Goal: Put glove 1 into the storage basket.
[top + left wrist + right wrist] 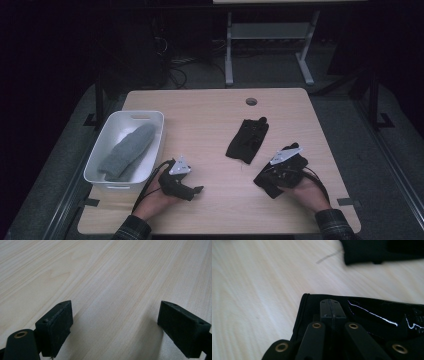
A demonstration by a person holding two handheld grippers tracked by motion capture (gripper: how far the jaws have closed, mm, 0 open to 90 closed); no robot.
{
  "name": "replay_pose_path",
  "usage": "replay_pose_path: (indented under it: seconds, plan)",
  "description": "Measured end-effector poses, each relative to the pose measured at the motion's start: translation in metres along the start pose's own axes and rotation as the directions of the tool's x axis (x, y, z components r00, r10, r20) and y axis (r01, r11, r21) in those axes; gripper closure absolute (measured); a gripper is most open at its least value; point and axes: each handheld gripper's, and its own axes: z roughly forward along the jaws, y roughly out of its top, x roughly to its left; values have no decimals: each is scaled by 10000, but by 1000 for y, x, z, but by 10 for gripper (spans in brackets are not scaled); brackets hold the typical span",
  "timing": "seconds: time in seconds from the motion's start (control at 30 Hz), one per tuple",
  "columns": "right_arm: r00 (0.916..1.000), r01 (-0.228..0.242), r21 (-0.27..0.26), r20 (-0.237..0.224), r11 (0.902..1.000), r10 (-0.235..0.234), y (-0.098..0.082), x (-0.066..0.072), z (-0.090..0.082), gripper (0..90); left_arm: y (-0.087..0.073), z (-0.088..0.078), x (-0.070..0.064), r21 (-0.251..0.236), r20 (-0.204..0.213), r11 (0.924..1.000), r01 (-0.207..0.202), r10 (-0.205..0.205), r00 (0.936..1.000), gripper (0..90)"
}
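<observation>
One black glove lies flat near the middle of the wooden table; in the right gripper view the same glove lies farther off. A second black glove sits at the front right, and my right gripper is shut on its cuff edge. Up close, this glove has a shiny patch and stays sharp while the table blurs, with the right gripper pinched tight. My left gripper rests at the front left, and its view shows the left gripper open over bare wood.
A white bin stands at the table's left side with a pair of grey mittens inside. A round cable hole is near the far edge. Behind the table, a desk frame stands on the dark floor.
</observation>
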Motion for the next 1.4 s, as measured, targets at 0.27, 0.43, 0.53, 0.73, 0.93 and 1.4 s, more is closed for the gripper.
replay_pose_path:
  seconds: [0.27,0.43,0.53,0.73,0.93,1.4]
  plan:
    - [9970,527,13,-560,9986,-526,15,27,16,900,0,0,0,11,-1,10000,-12,12,10000,119]
    - [9944,793,-2,-708,9969,-791,19,36,21,900,0,0,0,16,0,10000,-16,16,10000,119]
    - [9910,930,3,-964,9957,-926,23,47,25,900,0,0,0,-2,2,10000,3,-3,10000,120]
    - [9847,1232,4,-1242,9924,-1222,30,63,33,900,0,0,0,-8,11,10000,-1,1,10000,120]
    - [9803,1394,-67,-1402,9902,-1389,34,71,36,900,0,0,0,-42,28,10000,27,-27,10000,119]
    - [9951,-239,-1664,911,9858,395,-3,12,-25,413,0,0,0,-24,67,10000,27,-26,10000,119]
